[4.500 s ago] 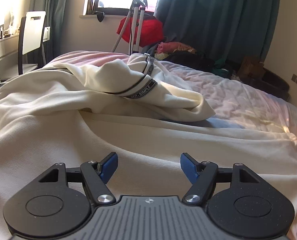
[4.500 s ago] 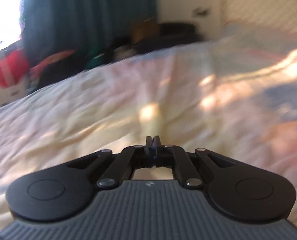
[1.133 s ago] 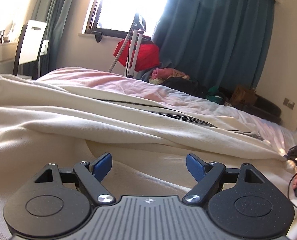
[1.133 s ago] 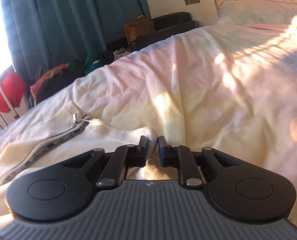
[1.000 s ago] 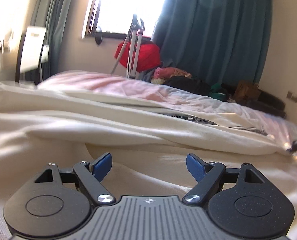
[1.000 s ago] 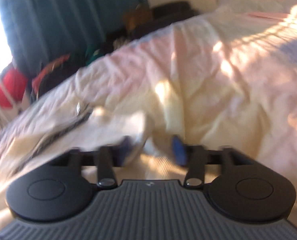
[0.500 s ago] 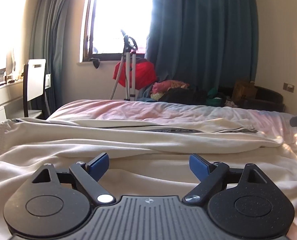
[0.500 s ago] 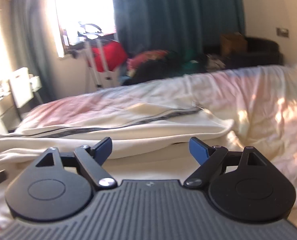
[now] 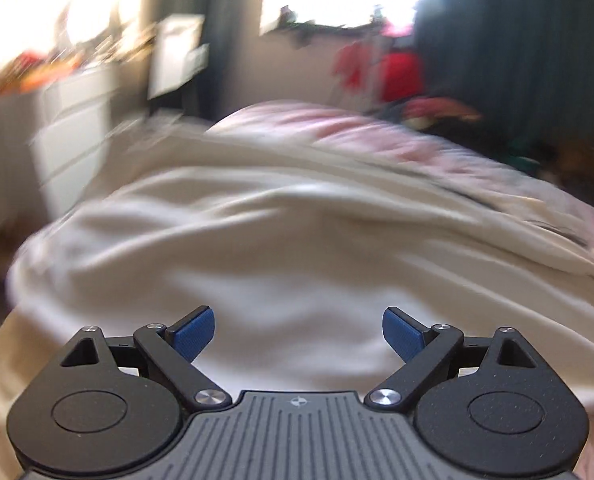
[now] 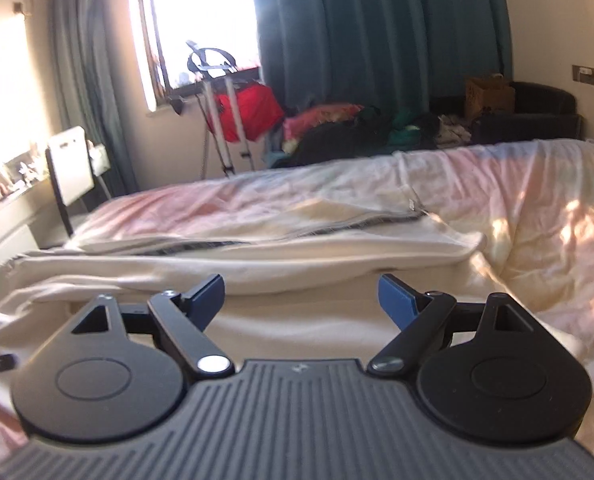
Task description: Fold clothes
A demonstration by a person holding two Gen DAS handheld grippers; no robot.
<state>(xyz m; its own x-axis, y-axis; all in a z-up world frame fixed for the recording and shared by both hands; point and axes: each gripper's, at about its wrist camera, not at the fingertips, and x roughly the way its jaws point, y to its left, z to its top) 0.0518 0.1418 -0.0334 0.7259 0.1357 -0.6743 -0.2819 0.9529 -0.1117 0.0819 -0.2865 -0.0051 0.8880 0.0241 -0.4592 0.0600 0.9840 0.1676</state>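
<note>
While both tools gape wide, empty, cream garment (image 10: 297, 256) zipper tape lettering unreadable.

A bed (image 10: 537, 184) with a pale pink sheet carries a cream zip-up garment (image 10: 297, 248) laid across it.

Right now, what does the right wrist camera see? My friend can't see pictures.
The open right claw hovers, holding nothing, over a cream zip-up garment laid flat on a bed with a pale pink cover. Behind are teal curtains, a sunny window, something red and a white chair.
</note>
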